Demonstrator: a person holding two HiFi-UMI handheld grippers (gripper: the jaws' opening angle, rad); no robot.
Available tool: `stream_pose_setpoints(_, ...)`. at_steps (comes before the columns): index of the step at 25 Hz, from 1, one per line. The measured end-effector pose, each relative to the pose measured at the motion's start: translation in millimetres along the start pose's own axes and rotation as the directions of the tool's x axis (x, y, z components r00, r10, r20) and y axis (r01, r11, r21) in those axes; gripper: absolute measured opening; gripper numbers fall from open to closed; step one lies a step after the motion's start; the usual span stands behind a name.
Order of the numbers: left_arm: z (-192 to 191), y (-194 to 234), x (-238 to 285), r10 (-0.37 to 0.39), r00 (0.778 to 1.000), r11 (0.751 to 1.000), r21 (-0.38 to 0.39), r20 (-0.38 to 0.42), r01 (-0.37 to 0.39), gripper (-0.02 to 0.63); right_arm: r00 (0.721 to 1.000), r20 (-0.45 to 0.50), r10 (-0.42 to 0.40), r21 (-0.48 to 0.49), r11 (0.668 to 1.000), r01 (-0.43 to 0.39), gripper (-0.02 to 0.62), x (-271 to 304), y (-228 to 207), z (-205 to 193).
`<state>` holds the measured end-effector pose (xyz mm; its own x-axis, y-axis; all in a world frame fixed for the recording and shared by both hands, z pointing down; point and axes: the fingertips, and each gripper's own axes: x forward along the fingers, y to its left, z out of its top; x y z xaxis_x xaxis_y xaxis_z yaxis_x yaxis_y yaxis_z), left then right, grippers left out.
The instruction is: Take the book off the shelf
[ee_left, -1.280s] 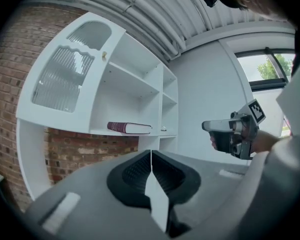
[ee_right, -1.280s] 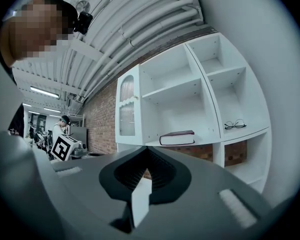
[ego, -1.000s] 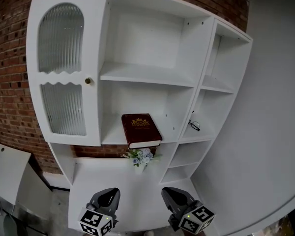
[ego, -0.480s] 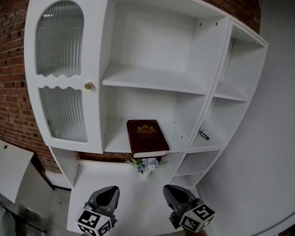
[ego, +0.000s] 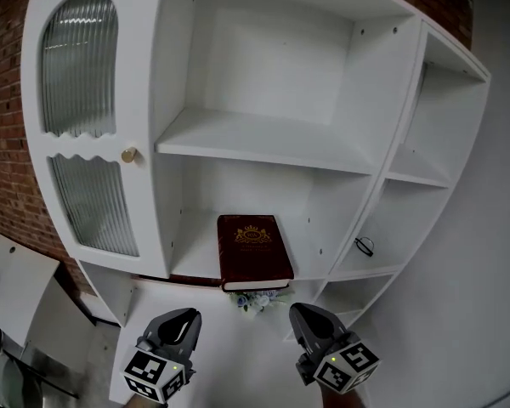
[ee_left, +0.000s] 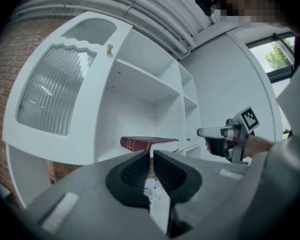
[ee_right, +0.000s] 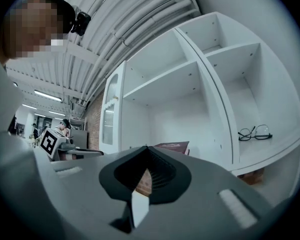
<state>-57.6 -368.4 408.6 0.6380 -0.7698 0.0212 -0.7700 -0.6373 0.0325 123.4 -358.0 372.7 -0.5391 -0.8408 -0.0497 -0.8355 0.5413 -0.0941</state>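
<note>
jaws of both grippers are pressed together and hold nothing. left gripper [ego: 182,320] and right gripper [ego: 304,314] hang below and short of the lower shelf [ego: 194,260]. dark red book [ego: 253,249] lies flat there and its front edge seems to reach over the lip. i think the jaws must open first, then close on this edge. white cabinet [ego: 157,58] stands against a brick wall [ego: 4,151].

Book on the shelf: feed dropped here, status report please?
Left gripper, right gripper shut, empty, short of shelf. Book lies flat, untouched. Path to it open.
</note>
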Motion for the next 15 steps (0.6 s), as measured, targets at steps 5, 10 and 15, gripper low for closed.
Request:
stream_pose_setpoints(5,16.9,0.5,32.7,-0.042,0.999,0.999,0.017,-0.026,0.042,0.078,1.0,0.006,-0.024,0.016,1.0,0.024,0.021,21.8,-33.0,7.9)
stream_pose_setpoints(10,12.5,0.7,61.0,-0.066,0.995,0.998,0.013,-0.074,0.067,0.121,1.0,-0.025,-0.012,0.073,0.997,0.014,0.103,47.4,-60.5,4.1)
stream_pose_setpoints(15,17.4,7.6,78.2,-0.074,0.996,0.996,-0.053,-0.059,0.071,0.179,0.998,-0.06,-0.005,0.118,0.993,0.012,0.187,68.6,-81.9,-1.6)
